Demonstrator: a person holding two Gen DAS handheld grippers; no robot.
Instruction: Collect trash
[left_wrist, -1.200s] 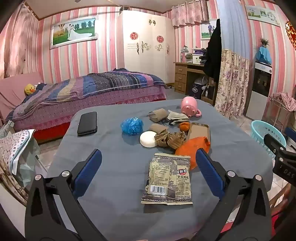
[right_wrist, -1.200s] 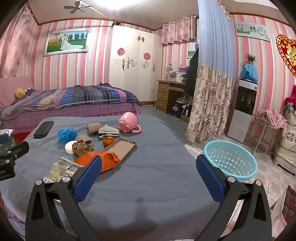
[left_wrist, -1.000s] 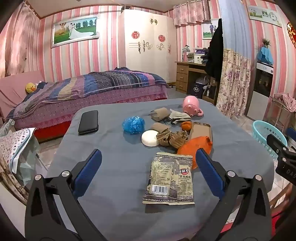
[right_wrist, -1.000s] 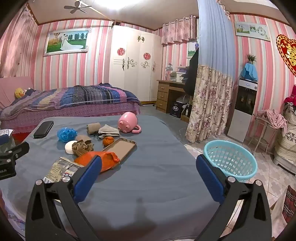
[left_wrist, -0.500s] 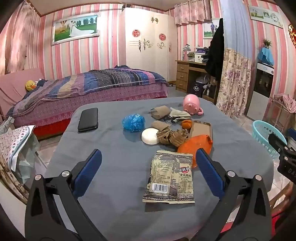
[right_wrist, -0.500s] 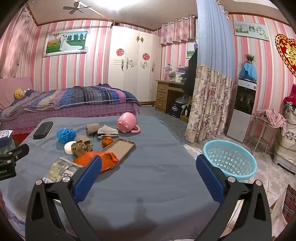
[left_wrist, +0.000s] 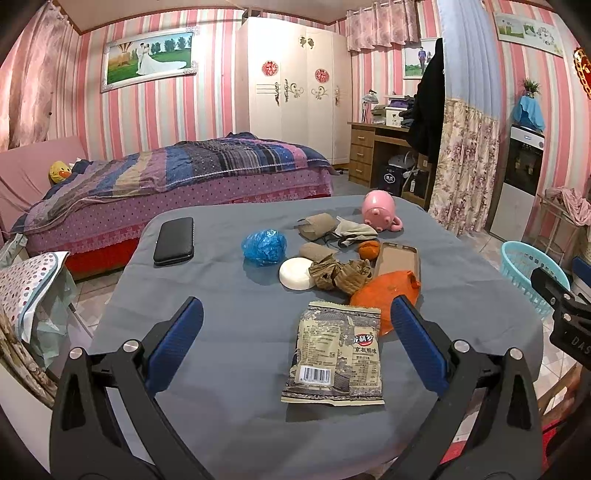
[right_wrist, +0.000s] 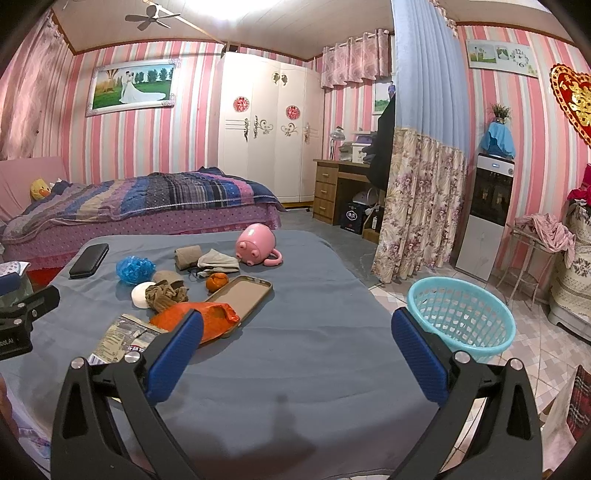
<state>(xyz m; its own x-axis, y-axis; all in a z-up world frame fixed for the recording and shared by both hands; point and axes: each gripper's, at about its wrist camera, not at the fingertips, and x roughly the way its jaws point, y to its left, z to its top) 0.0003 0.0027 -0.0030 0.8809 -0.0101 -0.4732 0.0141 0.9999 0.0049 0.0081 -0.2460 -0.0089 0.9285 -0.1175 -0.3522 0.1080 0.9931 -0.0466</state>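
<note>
Flat, a crinkled foil snack wrapper (left_wrist: 334, 354) lies on smooth grey cloth (left_wrist: 236, 310).

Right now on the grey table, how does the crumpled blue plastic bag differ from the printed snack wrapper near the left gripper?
The crumpled blue plastic bag is bunched into a rounded lump; the printed snack wrapper lies flat. The bag is plain translucent blue; the wrapper is beige-grey with printed text and a barcode. The bag sits farther back; the wrapper lies between the open left gripper's fingers. Both rest on the grey table, ungrasped.
</note>
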